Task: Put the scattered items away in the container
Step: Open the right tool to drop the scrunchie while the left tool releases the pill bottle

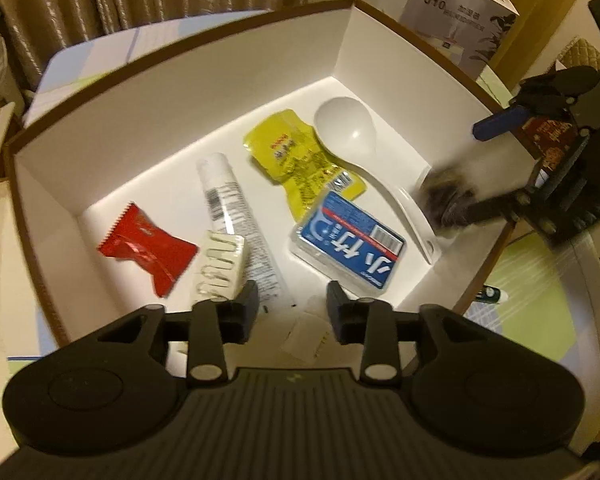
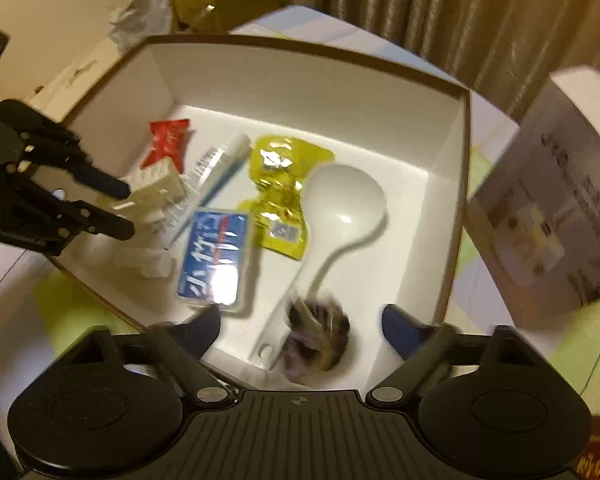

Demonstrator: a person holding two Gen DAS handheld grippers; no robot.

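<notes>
A white box with a brown rim [image 1: 180,100] [image 2: 300,80] holds a red packet [image 1: 146,246] [image 2: 168,140], a white tube [image 1: 228,204] [image 2: 216,168], a cream clip box [image 1: 220,268] [image 2: 156,188], a yellow pouch [image 1: 296,156] [image 2: 280,184], a white spoon [image 1: 348,128] [image 2: 344,200] and a blue-labelled clear case [image 1: 350,244] [image 2: 216,252]. My left gripper [image 1: 293,304] [image 2: 126,210] hangs over the near-left wall, open, with a blurred whitish item [image 1: 308,328] [image 2: 144,260] just below it. My right gripper [image 2: 302,316] [image 1: 484,164] stands wide open over a blurred dark ball [image 2: 318,336] [image 1: 448,200] beside the spoon's handle.
A tall white product carton [image 1: 460,12] [image 2: 548,224] stands just outside the box's right wall. Curtains hang behind. A small dark green item [image 1: 490,294] lies on the green-and-white tablecloth [image 1: 532,320] outside the box.
</notes>
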